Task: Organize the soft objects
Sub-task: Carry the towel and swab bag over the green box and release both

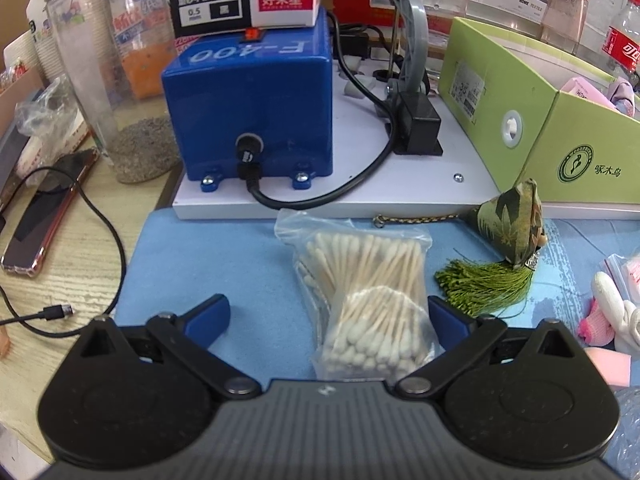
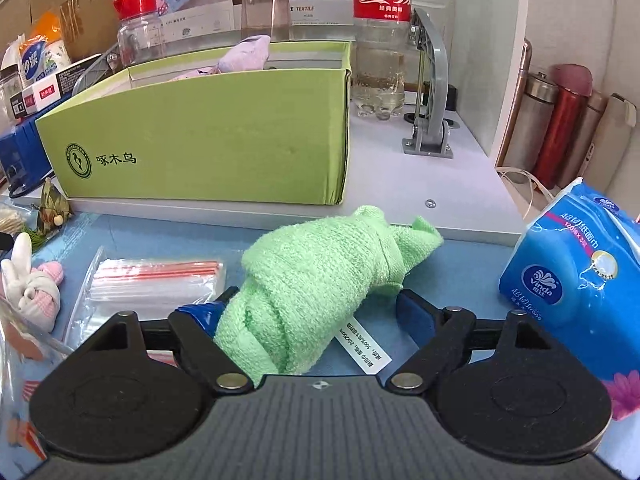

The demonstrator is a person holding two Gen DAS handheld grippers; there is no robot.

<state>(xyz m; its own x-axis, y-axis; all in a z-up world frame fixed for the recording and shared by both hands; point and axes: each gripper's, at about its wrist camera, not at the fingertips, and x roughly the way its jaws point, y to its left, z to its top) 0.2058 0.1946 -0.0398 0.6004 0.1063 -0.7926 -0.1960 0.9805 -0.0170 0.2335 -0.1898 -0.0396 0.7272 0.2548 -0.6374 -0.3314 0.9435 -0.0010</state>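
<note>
My left gripper (image 1: 328,316) is open around a clear bag of cotton swabs (image 1: 360,292) lying on the blue mat (image 1: 192,256); the bag lies nearer the right finger. A green fabric sachet with a tassel (image 1: 512,232) lies to its right. My right gripper (image 2: 316,312) is open around a rolled green towel (image 2: 320,280) on the mat; the towel lies against the left finger. The green cardboard box (image 2: 208,140) stands behind it with purple cloth (image 2: 246,58) inside. A small plush bunny (image 2: 30,284) lies at the left.
A blue F-400 machine (image 1: 252,108) with a black cable stands on a white board behind the swabs. A phone (image 1: 44,216) and a jar (image 1: 116,80) are at the left. A stack of zip bags (image 2: 148,284), a blue tissue pack (image 2: 576,276), bottles and flasks surround the towel.
</note>
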